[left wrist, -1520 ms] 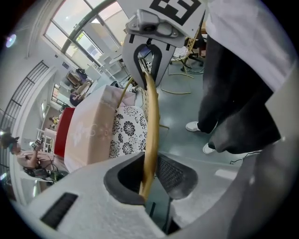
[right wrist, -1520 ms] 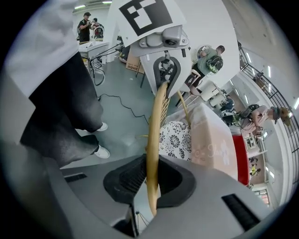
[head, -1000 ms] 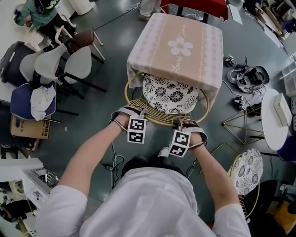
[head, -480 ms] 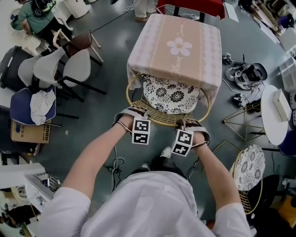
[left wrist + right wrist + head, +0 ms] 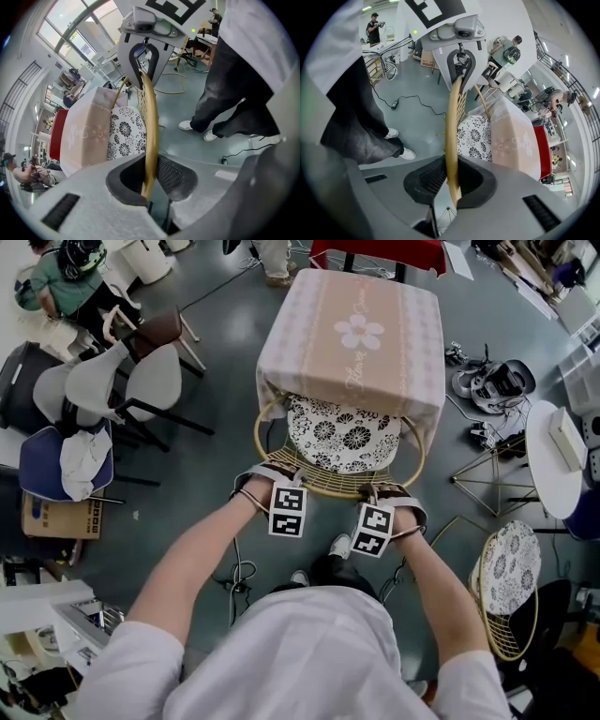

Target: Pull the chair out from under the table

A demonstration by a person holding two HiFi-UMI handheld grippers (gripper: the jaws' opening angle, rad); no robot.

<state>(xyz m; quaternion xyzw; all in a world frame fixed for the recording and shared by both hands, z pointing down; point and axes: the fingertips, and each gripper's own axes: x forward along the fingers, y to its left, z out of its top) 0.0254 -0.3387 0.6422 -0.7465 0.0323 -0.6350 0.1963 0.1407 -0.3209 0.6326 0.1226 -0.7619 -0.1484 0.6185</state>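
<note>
A gold wire chair (image 5: 328,486) with a black-and-white floral cushion (image 5: 342,437) stands with its seat partly under a small table (image 5: 352,334) draped in a pink cloth. Both grippers sit on the chair's curved back rim, pointing steeply down. My left gripper (image 5: 269,474) is at the rim's left part; its jaws are closing, with the gold rim (image 5: 149,122) between the pads (image 5: 176,176). My right gripper (image 5: 380,491) is shut on the rim (image 5: 451,126) at the right. The table hides the seat's far part.
A second wire chair (image 5: 506,587) stands at the right by a white round table (image 5: 553,465) and a gold wire stand (image 5: 487,486). Grey chairs (image 5: 131,381) crowd the left. A cable (image 5: 234,573) lies by the person's shoes (image 5: 339,545).
Both grippers stay on the chair's back rim. The chair and the table stand about as before; only the head view has shifted a little.
</note>
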